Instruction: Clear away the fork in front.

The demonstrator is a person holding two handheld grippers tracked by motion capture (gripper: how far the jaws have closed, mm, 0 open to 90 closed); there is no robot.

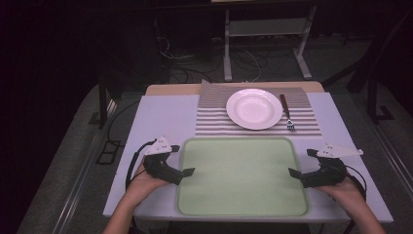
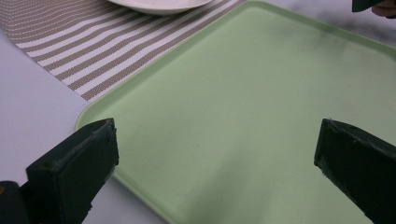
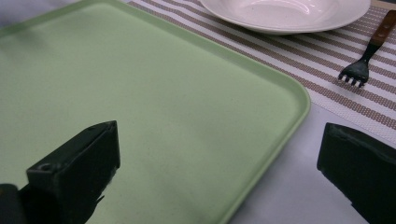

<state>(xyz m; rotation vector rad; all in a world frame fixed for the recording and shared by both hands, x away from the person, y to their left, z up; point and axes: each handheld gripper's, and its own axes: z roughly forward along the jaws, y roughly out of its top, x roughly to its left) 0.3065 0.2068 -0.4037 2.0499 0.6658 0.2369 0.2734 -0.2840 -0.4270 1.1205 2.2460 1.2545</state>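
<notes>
Between my 2 grippers lies the green tray [image 1: 242, 176], its long axis running from one to the other across the table [image 1: 156, 117]. My left gripper [image 1: 182, 171] hangs at the tray's left edge and my right gripper [image 1: 302, 165] at its right edge, both gaping wide and holding nothing. Neither is nearer. Beyond the tray, a plate [image 1: 253, 108] and fork [image 1: 286, 113] rest on a striped mat [image 1: 209, 122].
</notes>
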